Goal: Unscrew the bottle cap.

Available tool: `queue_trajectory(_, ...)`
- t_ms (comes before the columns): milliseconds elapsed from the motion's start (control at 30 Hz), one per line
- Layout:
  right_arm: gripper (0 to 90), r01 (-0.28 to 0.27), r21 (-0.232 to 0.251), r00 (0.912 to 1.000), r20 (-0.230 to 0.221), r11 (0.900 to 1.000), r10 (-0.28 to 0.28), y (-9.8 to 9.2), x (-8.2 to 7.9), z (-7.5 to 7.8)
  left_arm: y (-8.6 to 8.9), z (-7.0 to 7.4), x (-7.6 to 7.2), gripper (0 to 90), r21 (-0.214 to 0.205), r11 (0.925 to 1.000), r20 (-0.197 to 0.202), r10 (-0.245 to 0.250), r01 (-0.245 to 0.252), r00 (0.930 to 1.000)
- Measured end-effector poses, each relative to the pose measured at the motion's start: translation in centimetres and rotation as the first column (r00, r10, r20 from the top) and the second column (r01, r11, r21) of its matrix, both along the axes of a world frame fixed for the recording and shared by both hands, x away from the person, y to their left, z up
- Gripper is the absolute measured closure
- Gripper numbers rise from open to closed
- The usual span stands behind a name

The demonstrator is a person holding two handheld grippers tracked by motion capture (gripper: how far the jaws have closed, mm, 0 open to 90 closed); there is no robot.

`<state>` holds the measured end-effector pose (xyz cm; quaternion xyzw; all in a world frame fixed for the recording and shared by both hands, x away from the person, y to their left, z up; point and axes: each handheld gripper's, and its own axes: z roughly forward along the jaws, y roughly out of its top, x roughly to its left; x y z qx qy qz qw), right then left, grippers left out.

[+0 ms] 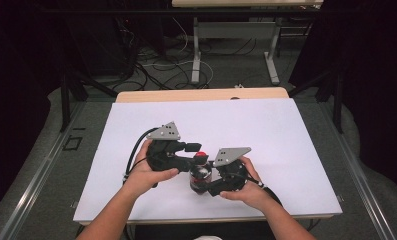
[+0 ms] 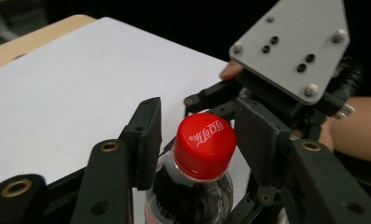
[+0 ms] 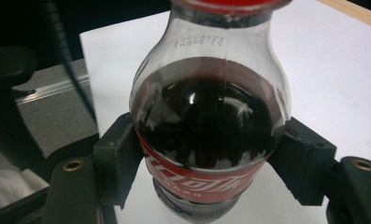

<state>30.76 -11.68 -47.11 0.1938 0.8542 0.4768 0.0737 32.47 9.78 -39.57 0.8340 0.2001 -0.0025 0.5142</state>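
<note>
A small cola bottle (image 1: pixel 200 176) with dark drink and a red label stands upright on the white sheet (image 1: pixel 286 130), near the front edge. My right gripper (image 1: pixel 202 184) is shut on its body; in the right gripper view the pads (image 3: pixel 115 158) press the bottle (image 3: pixel 211 116) at the label. My left gripper (image 1: pixel 195 156) reaches in from the left at cap height. In the left gripper view its jaws flank the red cap (image 2: pixel 205 144). The left pad (image 2: pixel 148 140) stands a little off the cap, so this gripper (image 2: pixel 202 140) is open around it.
The right gripper's grey plate (image 2: pixel 290 46) sits just beyond the cap, with the person's hand behind it. Bare white sheet stretches left, right and behind the bottle. Desk legs (image 1: pixel 196 55) and cables (image 1: pixel 156 65) lie on the floor past the table.
</note>
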Motion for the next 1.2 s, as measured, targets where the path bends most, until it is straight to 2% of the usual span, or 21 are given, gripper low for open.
queue_trajectory(67, 30.4, -0.018, -0.001, 0.9998, -0.008, 0.9998, 0.018, 0.1, -0.1, 0.1, 0.1, -0.2, 0.3, 54.0, -0.018, 0.9997, -0.033, -0.016, 0.015, 0.9993)
queue_trajectory(167, 30.4, -0.013, -0.007, 0.9999, -0.007, 0.9999, 0.013, 0.1, 0.0, 0.0, 0.0, -0.3, 0.1, 59.3, -0.013, 0.9999, -0.022, -0.003, 0.003, 0.9998)
queue_trajectory(233, 30.5, -0.001, -0.006, 1.0000, -0.005, 1.0000, 0.000, 0.1, 0.1, -0.2, -0.3, -0.3, -0.2, 60.7, -0.002, 0.9991, -0.008, 0.042, -0.042, 0.9991)
queue_trajectory(300, 30.5, 0.025, -0.009, 0.9997, 0.000, 0.9996, -0.025, 0.2, 0.1, -0.3, -0.7, -0.3, -0.8, 60.9, 0.014, 0.9938, -0.009, 0.111, -0.110, 0.9938)
queue_trajectory(367, 30.5, 0.045, -0.018, 0.9990, 0.001, 0.9988, -0.045, 0.2, 0.1, -0.3, -1.1, -0.1, -1.3, 61.2, 0.036, 0.9823, -0.002, 0.184, -0.184, 0.9830)
queue_trajectory(433, 30.5, 0.068, -0.029, 0.9976, 0.010, 0.9972, -0.068, 0.3, 0.0, -0.3, -1.8, -0.1, -2.0, 61.2, 0.046, 0.9601, 0.013, 0.276, -0.276, 0.9612)
queue_trajectory(500, 30.5, 0.091, -0.040, 0.9957, 0.022, 0.9950, -0.090, 0.4, -0.1, -0.3, -2.2, -0.1, -2.5, 61.3, 0.062, 0.9444, 0.041, 0.321, -0.323, 0.9463)
queue_trajectory(533, 30.5, 0.099, -0.055, 0.9944, 0.043, 0.9936, -0.097, 0.5, -0.1, -0.4, -2.4, -0.1, -2.6, 61.2, 0.072, 0.9408, 0.044, 0.329, -0.331, 0.9434)
queue_trajectory(567, 30.4, 0.109, -0.058, 0.9932, 0.048, 0.9923, -0.107, 0.5, -0.1, -0.4, -2.4, -0.2, -2.6, 61.2, 0.066, 0.9418, 0.044, 0.327, -0.330, 0.9439)
queue_trajectory(600, 30.4, 0.097, -0.059, 0.9947, 0.039, 0.9935, -0.095, 0.4, 0.0, -0.4, -2.4, -0.1, -2.5, 60.9, 0.071, 0.9447, 0.047, 0.318, -0.320, 0.9471)
queue_trajectory(667, 30.3, 0.091, -0.039, 0.9954, 0.034, 0.9951, -0.090, 0.3, 0.0, -0.4, -2.2, 0.0, -2.4, 57.8, 0.056, 0.9558, 0.029, 0.288, -0.289, 0.9573)
queue_trajectory(733, 30.3, 0.077, -0.038, 0.9968, 0.027, 0.9963, -0.076, 0.2, 0.1, -0.4, -1.8, 0.1, -2.2, 55.1, 0.048, 0.9662, 0.023, 0.252, -0.253, 0.9673)
queue_trajectory(833, 30.3, 0.068, -0.024, 0.9976, 0.019, 0.9974, -0.067, 0.2, 0.1, -0.3, -1.1, 0.5, -2.1, 52.3, 0.049, 0.9746, 0.026, 0.217, -0.218, 0.9757)
queue_trajectory(967, 30.3, 0.038, -0.020, 0.9993, 0.005, 0.9991, -0.038, 0.1, 0.0, -0.2, -0.4, 0.6, -1.9, 52.5, 0.049, 0.9835, 0.065, 0.171, -0.174, 0.9832)
queue_trajectory(1000, 30.3, 0.030, -0.025, 0.9995, -0.004, 0.9992, -0.030, 0.1, 0.0, -0.1, -0.4, 0.5, -1.9, 51.8, 0.042, 0.9843, 0.049, 0.169, -0.171, 0.9843)
queue_trajectory(1067, 30.3, 0.026, -0.022, 0.9996, 0.008, 0.9994, -0.026, 0.3, -0.1, -0.1, -0.3, 0.5, -1.7, 51.8, 0.050, 0.9877, 0.052, 0.146, -0.148, 0.9880)
queue_trajectory(1133, 30.3, 0.024, -0.024, 0.9997, 0.009, 0.9994, -0.024, 0.5, -0.2, -0.2, -0.4, 0.3, -1.5, 52.1, 0.041, 0.9886, 0.052, 0.142, -0.145, 0.9884)
queue_trajectory(1167, 30.4, 0.022, -0.024, 0.9997, 0.012, 0.9995, -0.022, 0.5, -0.2, -0.2, -0.6, 0.2, -1.5, 52.6, 0.032, 0.9886, 0.041, 0.146, -0.147, 0.9885)
queue_trajectory(1200, 30.4, 0.018, -0.031, 0.9998, 0.007, 0.9993, -0.018, 0.5, -0.3, -0.2, -0.6, 0.1, -1.4, 53.5, 0.030, 0.9899, 0.050, 0.137, -0.138, 0.9893)
